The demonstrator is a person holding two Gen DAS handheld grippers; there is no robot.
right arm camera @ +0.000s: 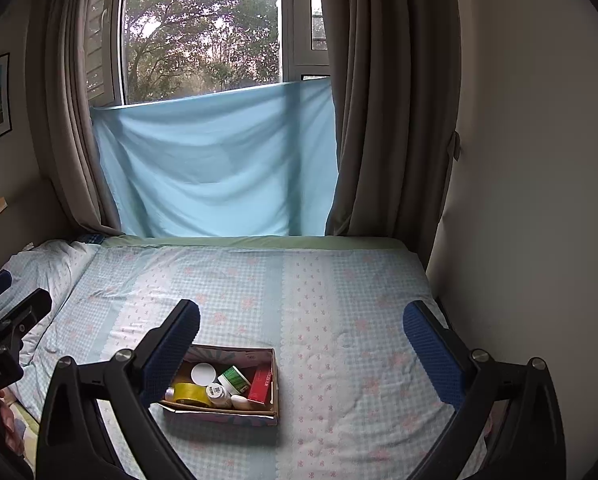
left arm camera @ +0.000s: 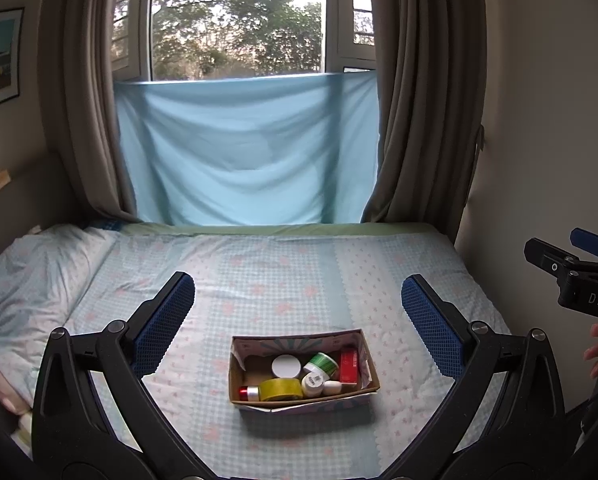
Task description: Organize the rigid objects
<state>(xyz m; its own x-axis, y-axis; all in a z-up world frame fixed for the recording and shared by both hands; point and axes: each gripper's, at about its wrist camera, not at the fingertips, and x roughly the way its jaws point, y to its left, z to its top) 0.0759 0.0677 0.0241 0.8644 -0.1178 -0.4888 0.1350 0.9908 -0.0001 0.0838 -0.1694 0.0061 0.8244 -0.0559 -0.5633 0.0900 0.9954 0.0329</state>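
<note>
In the left wrist view, the left gripper [left arm camera: 298,312] is held above the bed [left arm camera: 259,280], pointed toward the window, and its two blue-padded fingers [left arm camera: 165,322] are spread wide with nothing between them. A small cardboard box [left arm camera: 304,368] is seen on the sheet just below the gap, at about 6 o'clock from the middle of the picture. Inside it are packed a roll of yellow tape [left arm camera: 281,389], a white round lid [left arm camera: 286,366], a green-and-white jar [left arm camera: 321,363], a red box [left arm camera: 349,366] and a small white bottle [left arm camera: 313,384]. The right gripper [left arm camera: 579,276] is seen at 3 o'clock, in the air, and fingertips of a hand [left arm camera: 595,344] show under it. In the right wrist view, the right gripper [right arm camera: 301,334] is also held released and empty over the bed [right arm camera: 339,300]. The cardboard box [right arm camera: 223,384] lies at about 7 o'clock, partly hidden behind the left finger [right arm camera: 171,354]. The left gripper [right arm camera: 7,320] is seen at 9 o'clock, near the pillow [right arm camera: 47,264].
</note>
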